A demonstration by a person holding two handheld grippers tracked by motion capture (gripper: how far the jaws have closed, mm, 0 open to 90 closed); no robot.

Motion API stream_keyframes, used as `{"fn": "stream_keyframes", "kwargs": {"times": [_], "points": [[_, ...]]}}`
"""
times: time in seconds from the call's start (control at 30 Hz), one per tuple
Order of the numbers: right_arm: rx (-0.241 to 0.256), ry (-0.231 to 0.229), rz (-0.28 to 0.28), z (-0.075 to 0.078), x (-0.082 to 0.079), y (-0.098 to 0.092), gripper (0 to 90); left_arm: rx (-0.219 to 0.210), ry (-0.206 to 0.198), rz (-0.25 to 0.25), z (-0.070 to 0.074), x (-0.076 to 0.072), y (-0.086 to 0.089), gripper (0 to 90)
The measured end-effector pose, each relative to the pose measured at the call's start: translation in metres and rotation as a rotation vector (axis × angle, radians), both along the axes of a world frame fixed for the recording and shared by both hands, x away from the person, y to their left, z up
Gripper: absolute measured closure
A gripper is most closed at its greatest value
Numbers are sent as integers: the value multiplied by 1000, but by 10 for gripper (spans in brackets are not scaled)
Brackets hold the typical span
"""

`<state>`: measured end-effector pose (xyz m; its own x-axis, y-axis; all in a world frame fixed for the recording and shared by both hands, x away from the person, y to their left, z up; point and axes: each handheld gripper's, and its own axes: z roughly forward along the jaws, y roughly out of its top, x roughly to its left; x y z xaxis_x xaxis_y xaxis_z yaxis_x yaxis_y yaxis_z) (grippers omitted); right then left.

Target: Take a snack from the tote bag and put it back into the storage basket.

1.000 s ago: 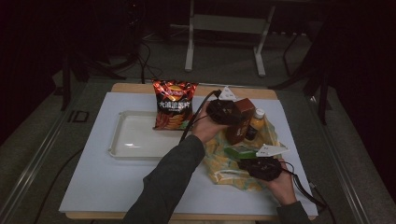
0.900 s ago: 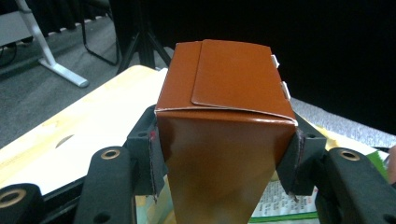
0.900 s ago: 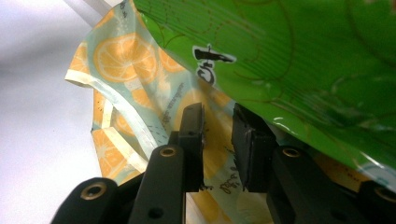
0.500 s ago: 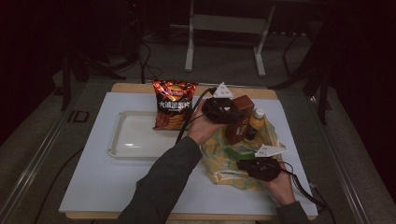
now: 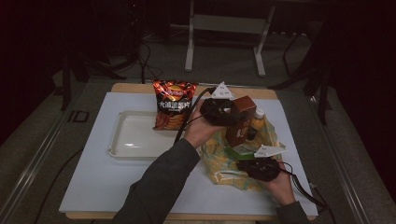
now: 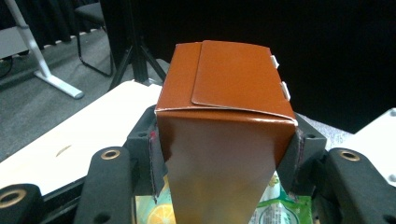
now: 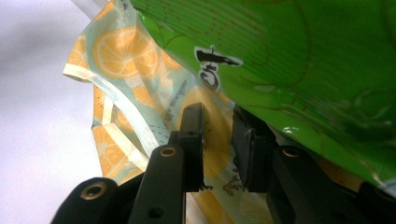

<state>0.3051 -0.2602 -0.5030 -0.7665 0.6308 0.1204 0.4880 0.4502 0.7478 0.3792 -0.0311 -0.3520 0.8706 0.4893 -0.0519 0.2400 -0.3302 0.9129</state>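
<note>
My left gripper [image 5: 217, 112] is shut on a brown carton [image 5: 241, 119], gripping it by its sides just below the folded top [image 6: 224, 93]. The carton hangs over the back of an orange-print bag [image 5: 223, 161] on the white table top. Inside the bag's mouth lies a green packet [image 5: 237, 151], also seen close up [image 7: 299, 56]. At the bag's right front my right gripper [image 5: 259, 168] is shut on the bag's printed fabric [image 7: 140, 84], which runs between its jaws [image 7: 217, 147].
A red chips bag [image 5: 173, 105] stands at the back of a clear tray [image 5: 122, 142]. An amber bottle [image 5: 256, 122] with a white cap stands right behind the carton. The white board [image 5: 102, 186] ends at a wooden table edge.
My left gripper has drifted a little to the left with the brown carton in it. The right gripper has stayed on the bag.
</note>
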Motion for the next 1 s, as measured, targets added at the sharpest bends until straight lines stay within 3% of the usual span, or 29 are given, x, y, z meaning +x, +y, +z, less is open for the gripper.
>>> {"fn": "stream_keyframes", "kwargs": {"times": [0.27, 0.63, 1.0], "points": [[-2, 2, -3, -1, 0, 1, 741, -18, -6, -10, 10, -10, 7, 427], [-4, 5, 1, -2, 0, 1, 747, -8, -15, -45, 16, -29, 11, 427], [-4, 5, 0, -2, 0, 1, 748, -11, -15, -48, 18, -35, 21, 427]]}}
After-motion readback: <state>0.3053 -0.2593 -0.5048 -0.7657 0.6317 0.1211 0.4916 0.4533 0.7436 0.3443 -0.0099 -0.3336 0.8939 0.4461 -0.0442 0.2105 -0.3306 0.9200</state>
